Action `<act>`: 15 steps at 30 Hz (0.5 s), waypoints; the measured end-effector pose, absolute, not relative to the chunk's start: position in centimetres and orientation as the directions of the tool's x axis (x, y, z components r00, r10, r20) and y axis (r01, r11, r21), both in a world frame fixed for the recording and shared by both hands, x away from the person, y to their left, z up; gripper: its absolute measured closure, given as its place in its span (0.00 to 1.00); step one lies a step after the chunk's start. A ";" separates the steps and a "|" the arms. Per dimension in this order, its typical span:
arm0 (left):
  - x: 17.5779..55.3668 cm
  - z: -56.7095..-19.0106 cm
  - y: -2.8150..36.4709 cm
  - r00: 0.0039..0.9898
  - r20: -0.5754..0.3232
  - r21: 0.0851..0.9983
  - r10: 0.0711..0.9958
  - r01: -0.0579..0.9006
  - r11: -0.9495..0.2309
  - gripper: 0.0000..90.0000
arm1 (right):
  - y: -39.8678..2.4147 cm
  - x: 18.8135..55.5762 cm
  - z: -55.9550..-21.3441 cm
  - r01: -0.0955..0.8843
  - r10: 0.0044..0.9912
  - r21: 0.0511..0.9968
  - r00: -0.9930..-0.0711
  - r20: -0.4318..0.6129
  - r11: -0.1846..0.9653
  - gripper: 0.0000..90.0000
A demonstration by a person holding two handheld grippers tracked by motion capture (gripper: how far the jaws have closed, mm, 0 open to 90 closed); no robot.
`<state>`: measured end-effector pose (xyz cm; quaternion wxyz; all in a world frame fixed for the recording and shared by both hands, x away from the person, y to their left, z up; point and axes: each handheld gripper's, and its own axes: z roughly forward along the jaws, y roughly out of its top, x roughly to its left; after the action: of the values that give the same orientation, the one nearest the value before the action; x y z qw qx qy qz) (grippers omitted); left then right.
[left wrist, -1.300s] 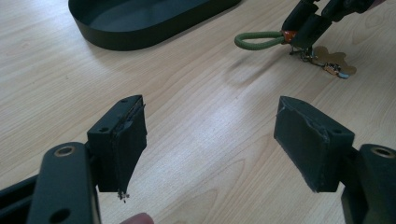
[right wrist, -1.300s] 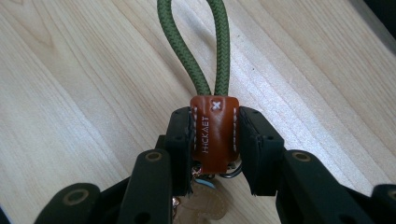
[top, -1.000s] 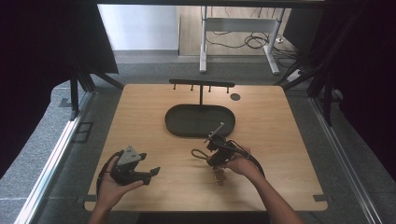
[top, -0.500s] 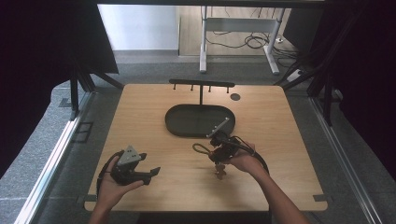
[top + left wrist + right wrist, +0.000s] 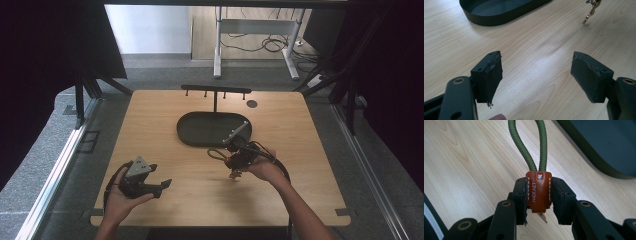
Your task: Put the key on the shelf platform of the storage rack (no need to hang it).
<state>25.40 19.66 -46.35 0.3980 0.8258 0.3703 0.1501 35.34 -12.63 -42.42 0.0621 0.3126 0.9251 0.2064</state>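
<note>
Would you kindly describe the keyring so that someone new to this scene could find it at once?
Start at the black oval tray in the middle of the wooden table. Just in front of its right end, the right gripper is shut on the keyring. It is a brown stitched leather tab with a green braided cord loop, with brass keys dangling below.

A lab or test room set up for recording: a bare wooden table point(image 5: 165, 115) stands inside a frame hung with black curtains point(image 5: 55, 45), on grey carpet point(image 5: 55, 165), with loose cables point(image 5: 260, 45) trailing round a desk's white legs point(image 5: 218, 50) behind, and no household furnishings
</note>
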 end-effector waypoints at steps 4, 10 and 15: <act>25.4 -46.4 19.6 0.683 -0.045 0.769 0.729 0.490 -0.411 0.29 | -12.6 35.4 -42.1 0.551 0.603 0.418 -0.798 0.009 0.723 0.74; 25.4 -46.4 19.7 0.680 -0.048 0.771 0.731 0.491 -0.406 0.29 | -12.6 35.8 -41.5 0.546 0.603 0.421 -0.798 -0.004 0.725 0.74; 25.5 -46.4 19.7 0.682 -0.047 0.768 0.730 0.492 -0.410 0.28 | -12.5 36.2 -41.0 0.538 0.597 0.422 -0.802 -0.010 0.730 0.74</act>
<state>25.45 19.65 -46.43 0.3980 0.8262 0.3697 0.1495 36.22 -12.50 -41.02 0.0723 0.3060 0.9272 0.2035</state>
